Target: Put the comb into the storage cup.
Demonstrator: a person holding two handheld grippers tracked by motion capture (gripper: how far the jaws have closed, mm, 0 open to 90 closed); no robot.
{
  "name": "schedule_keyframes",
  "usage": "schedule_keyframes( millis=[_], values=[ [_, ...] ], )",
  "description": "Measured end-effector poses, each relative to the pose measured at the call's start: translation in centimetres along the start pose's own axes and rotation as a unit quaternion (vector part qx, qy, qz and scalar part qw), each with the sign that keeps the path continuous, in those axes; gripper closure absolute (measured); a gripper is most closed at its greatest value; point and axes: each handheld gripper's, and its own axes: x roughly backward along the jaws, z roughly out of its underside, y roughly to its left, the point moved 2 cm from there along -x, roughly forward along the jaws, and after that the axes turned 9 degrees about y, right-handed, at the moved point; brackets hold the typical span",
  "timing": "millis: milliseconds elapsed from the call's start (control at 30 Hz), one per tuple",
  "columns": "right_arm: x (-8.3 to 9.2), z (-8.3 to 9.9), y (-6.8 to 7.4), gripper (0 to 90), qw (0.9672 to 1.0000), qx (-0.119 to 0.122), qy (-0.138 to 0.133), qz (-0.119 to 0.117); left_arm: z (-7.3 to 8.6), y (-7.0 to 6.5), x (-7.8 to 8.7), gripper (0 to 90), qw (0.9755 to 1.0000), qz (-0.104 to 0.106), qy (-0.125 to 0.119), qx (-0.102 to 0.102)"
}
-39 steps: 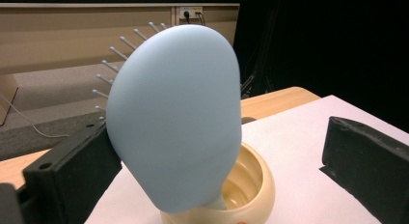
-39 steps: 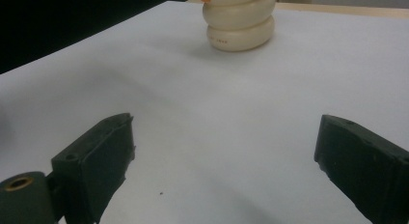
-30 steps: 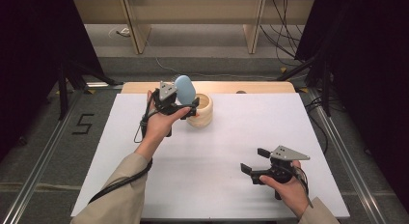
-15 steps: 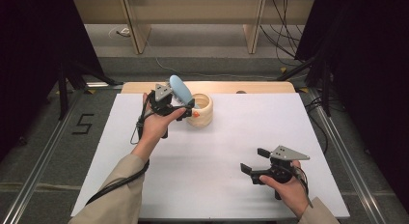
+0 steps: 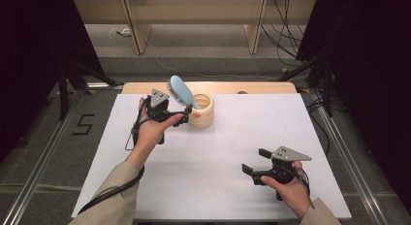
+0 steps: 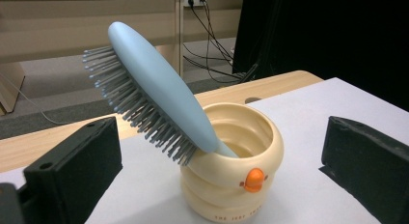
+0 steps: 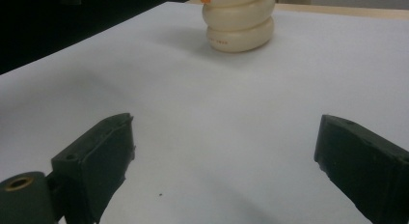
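Left gripper (image 5: 180, 119) sits upper left of centre in the high view, held in the person's left hand (image 5: 150, 130), jaws spread wide w/ nothing between them. In the left gripper view its two black jaws stand far apart at lower left and lower right of the frame, and the cream ribbed duck-face cup w/ orange beak (image 6: 231, 178) stands between them but farther off, not touched. Pale blue oval plastic hairbrush w/ grey bristles (image 6: 156, 91) stands in that cup handle-down, head leaning up toward the upper left of the frame, bristles facing down-left; handle end goes into the cup's mouth and rests against its rim. In the high view the brush (image 5: 180, 91) and the cup (image 5: 203, 111) are just right of the left gripper, near the far edge of the white tabletop (image 5: 232, 142).

Right gripper (image 5: 253, 167) is at lower right of the high view, in the person's right hand (image 5: 291, 188), well apart from the cup, jaws also wide and empty, low over the white surface. Right gripper view: both jaws at the bottom corners, cup's lower rings (image 7: 238, 23) at top centre, far off.
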Motion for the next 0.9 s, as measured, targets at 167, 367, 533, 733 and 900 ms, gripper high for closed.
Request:
schedule_keyframes(
  millis=[167,367,533,733,900],
  values=[
    [0.0,0.0,0.0,7.7,1.0,0.001,0.0,0.001,0.5,0.0,0.8,0.5,1.0,0.005,0.002,-0.006],
    [0.0,0.0,0.0,7.7,1.0,0.0,0.0,0.0,1.0,-0.3,1.6,2.2,0.9998,0.013,0.0,-0.014],
    [0.1,0.0,0.0,7.8,1.0,0.001,-0.001,0.001,1.4,-0.5,2.3,2.8,0.9995,0.023,0.003,-0.023],
    [0.2,-0.1,-0.2,7.8,1.0,-0.001,-0.002,0.003,1.9,-0.6,3.5,5.6,0.9991,0.034,-0.011,-0.024],
    [0.3,-0.1,-0.3,7.8,1.0,0.001,-0.002,0.003,2.8,-0.6,4.2,5.6,0.9988,0.041,0.006,-0.028]
  ],
)
